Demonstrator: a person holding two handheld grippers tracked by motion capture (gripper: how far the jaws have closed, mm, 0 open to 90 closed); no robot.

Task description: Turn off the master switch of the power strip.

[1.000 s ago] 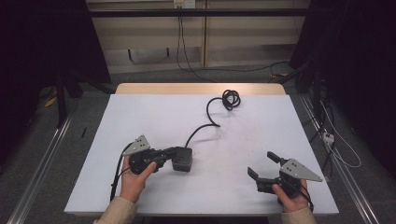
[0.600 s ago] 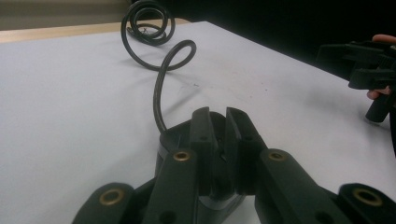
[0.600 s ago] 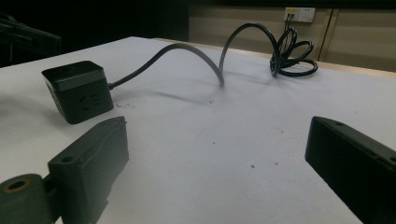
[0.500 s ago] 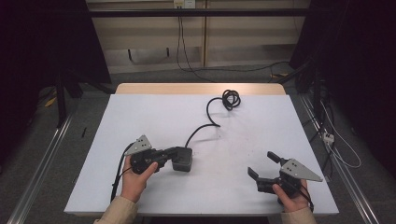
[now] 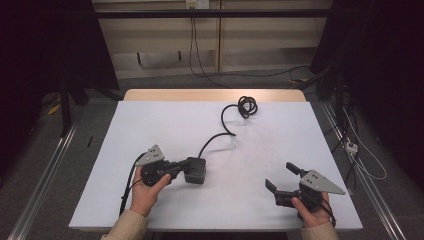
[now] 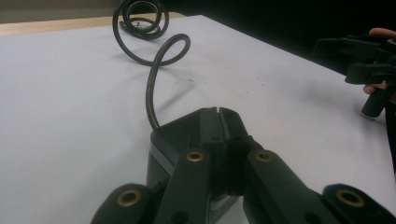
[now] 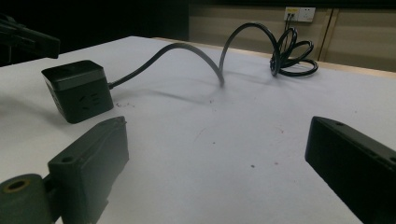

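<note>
Table (image 5: 165, 120): white top; a bare wood strip shows along its far edge.
Cube (image 5: 195, 170): black socket cube, resting on the table left of centre, toward the near edge. In the right gripper view (image 7: 78, 89) it shows a grey band under its top and socket slots on one side face.
Cord (image 5: 223, 131): black; leaves the cube's far side, arches up off the table and runs toward the far edge.
Coil (image 5: 247, 106): the cord's end, looped several times, lying near the far edge right of centre.
Left gripper (image 5: 181, 168): held in the left hand (image 5: 146, 192) near the near-left part of the table, pointing right at the cube. Jaws are together, tips meeting with only a thin seam between them in the left gripper view (image 6: 219, 122); the tips lie over the cube's near top edge. Whether they pinch any part of the cube cannot be told.
Right gripper (image 5: 281, 177): held in the right hand (image 5: 312, 214) at the near-right corner, pointing left. Jaws wide apart with nothing between them; the right gripper view (image 7: 215, 140) shows bare table between the two jaws.
Separation: the right gripper is well apart from the cube.
</note>
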